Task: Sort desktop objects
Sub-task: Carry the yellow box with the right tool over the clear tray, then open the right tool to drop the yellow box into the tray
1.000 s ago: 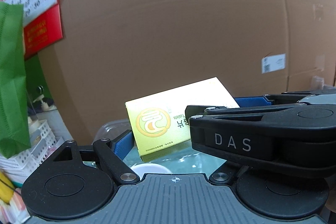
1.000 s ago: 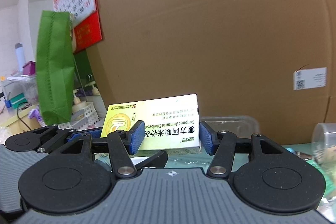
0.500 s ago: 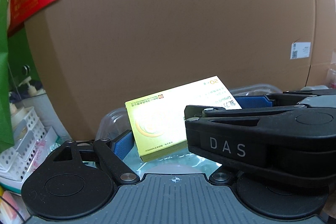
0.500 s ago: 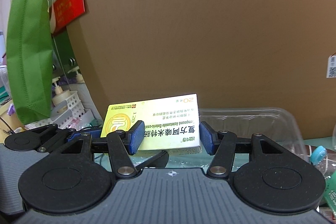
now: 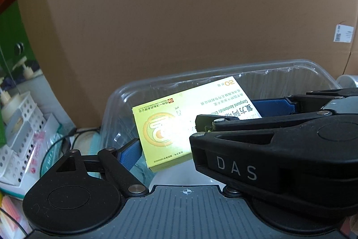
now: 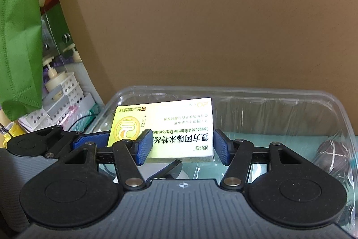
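A yellow medicine box [image 5: 176, 124] [image 6: 170, 127] is held over a clear plastic container [image 5: 223, 75] [image 6: 279, 100]. My left gripper [image 5: 197, 127] grips the box by its two ends; one blue pad [image 5: 129, 152] shows at the left, the other [image 5: 270, 108] at the right. My right gripper [image 6: 182, 145] straddles the same box, its blue pads [image 6: 144, 147] pressing on the sides. The right gripper's body [image 5: 279, 149] crosses in front in the left wrist view.
A large cardboard box [image 5: 179, 15] [image 6: 212, 15] stands right behind the container. A white perforated basket with pump bottles [image 6: 56, 91] and a green bag [image 6: 18, 37] are at the left. A dark round object [image 6: 333, 153] lies in the container's right end.
Both grippers have carried the box forward and down, from above the desk to over the clear container, which now fills the lower view. The grip has not changed.
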A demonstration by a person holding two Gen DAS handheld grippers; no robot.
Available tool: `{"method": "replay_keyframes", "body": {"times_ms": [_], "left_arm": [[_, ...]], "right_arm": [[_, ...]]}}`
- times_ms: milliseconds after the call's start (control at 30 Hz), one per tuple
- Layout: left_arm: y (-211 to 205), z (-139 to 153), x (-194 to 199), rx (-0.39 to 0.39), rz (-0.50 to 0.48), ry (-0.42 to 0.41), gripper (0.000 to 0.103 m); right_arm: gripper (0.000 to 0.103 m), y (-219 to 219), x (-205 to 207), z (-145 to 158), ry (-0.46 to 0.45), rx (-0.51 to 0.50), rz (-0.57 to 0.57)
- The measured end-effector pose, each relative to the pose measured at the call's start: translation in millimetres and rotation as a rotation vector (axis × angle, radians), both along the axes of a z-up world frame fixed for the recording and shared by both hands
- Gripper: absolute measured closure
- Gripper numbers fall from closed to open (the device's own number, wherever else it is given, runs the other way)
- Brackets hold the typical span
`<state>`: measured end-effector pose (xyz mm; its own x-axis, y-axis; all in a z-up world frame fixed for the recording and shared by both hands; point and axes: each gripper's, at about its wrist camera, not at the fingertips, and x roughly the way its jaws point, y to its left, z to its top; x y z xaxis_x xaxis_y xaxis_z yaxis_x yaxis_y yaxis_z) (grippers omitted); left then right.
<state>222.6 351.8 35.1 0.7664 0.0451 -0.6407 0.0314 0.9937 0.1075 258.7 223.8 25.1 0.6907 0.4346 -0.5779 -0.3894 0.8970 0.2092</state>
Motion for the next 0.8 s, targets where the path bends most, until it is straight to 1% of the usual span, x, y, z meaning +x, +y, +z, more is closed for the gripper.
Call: {"method": "replay_keyframes", "body": {"times_ms": [133, 200, 233, 333, 433, 633, 800], "left_arm": [[-5, 0, -1, 0.017, 0.007, 0.011, 0.016], [-13, 1, -5, 0.029, 0.009, 0.01, 0.014], [-13, 3, -4, 0.034, 0.011, 0.004, 0.016], [-13, 11, 2, 0.047, 0.014, 0.005, 0.016], [-19, 15, 0, 0.06, 0.017, -0.003, 0.016], [-33, 30, -23, 0.058, 0.02, -0.045, 0.016], [-59, 46, -51, 0.047, -0.006, -0.099, 0.015]], "right_arm": [[0.036, 0, 2, -1, 0.023, 0.012, 0.009], [0.036, -1, 2, 0, 0.028, 0.019, 0.012], [0.036, -1, 1, 0, 0.024, 0.024, 0.013], [0.037, -2, -2, 4, 0.023, 0.032, 0.021], [0.037, -6, -8, 9, 0.013, 0.037, 0.025], [0.037, -19, -28, 21, -0.006, 0.067, 0.039], [0.037, -42, -52, 33, -0.056, 0.079, 0.043]]}}
